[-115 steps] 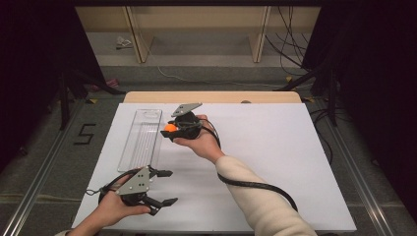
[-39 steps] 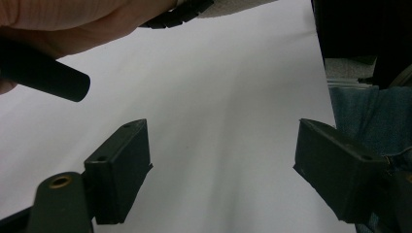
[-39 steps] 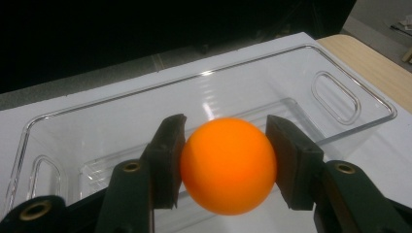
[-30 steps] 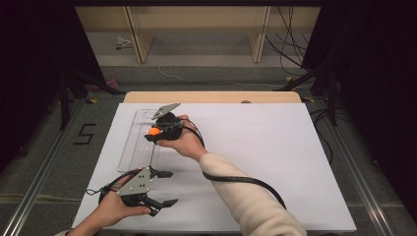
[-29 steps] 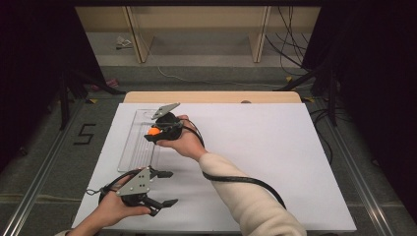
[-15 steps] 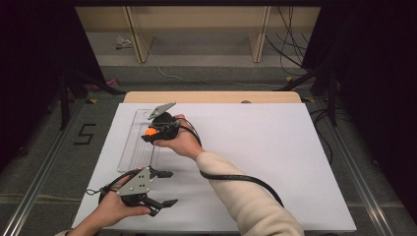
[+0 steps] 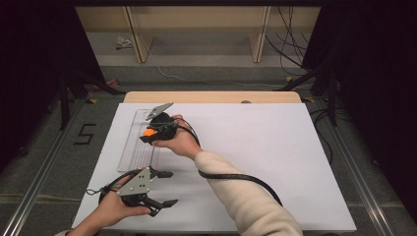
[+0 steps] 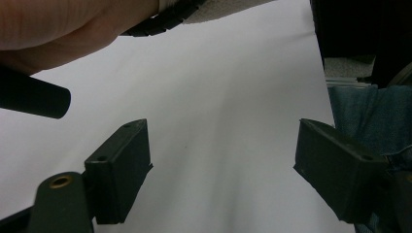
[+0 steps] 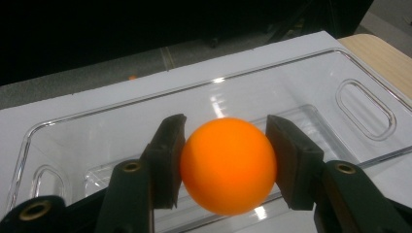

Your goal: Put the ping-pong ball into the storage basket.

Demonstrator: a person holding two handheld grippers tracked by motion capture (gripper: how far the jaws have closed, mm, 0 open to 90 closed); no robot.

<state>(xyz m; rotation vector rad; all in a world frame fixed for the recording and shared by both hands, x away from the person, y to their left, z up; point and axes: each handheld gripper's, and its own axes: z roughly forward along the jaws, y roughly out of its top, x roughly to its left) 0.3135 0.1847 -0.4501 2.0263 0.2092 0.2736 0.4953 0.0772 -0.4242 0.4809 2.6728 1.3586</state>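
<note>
An orange ball (image 9: 228, 165) sits between the two black jaws of my right gripper (image 9: 224, 162), which is shut on it. In the high view the ball (image 7: 148, 132) and the right gripper (image 7: 147, 134) hang over the clear plastic tray (image 7: 129, 150) at the table's left. The tray (image 9: 301, 92) lies just below and beyond the ball, with a handle slot at each end. My left gripper (image 7: 166, 188) rests near the table's front left edge, jaws wide open with nothing between them (image 8: 221, 179).
The white table top (image 7: 275, 157) spreads wide to the right of the tray. A wooden strip (image 7: 211, 97) runs along its far edge. The right gripper's black cable (image 7: 236, 177) trails across the table below the forearm. Blue cloth (image 8: 369, 116) shows past the table's edge.
My right gripper has carried the orange ball leftward, from beside the tray's right edge to over the tray. The left gripper has stayed put.
</note>
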